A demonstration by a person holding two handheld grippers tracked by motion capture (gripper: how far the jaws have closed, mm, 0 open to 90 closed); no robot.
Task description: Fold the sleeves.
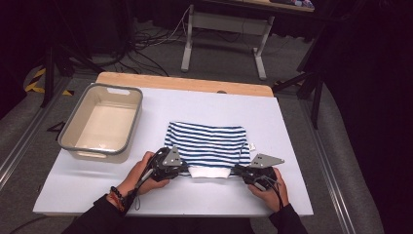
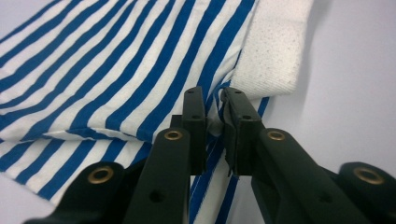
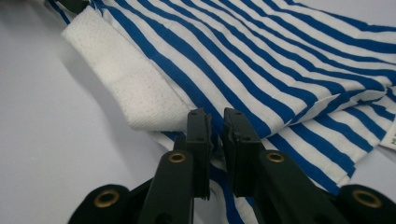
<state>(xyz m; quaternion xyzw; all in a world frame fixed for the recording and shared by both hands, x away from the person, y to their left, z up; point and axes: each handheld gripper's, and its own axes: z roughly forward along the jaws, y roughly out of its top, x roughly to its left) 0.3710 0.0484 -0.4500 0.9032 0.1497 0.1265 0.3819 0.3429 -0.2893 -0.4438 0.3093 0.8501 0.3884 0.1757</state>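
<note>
White surface [image 1: 73, 190] holds a grey plastic tub [image 1: 78, 141] at left. Next, the left tool [image 1: 184, 169] and the right tool [image 1: 239, 170] each pinch the near edge of the blue-and-white striped cloth shirt [image 1: 207, 144], jaws narrow. Folding looks underway; next, lift both corners together.

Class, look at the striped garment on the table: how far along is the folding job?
Done: the striped garment lies folded into a compact rectangle on the table. In hand: the left gripper and right gripper each have its near edge between nearly closed jaws, beside the white cuff. Left: probably another fold or moving it; the bin stands empty.
</note>
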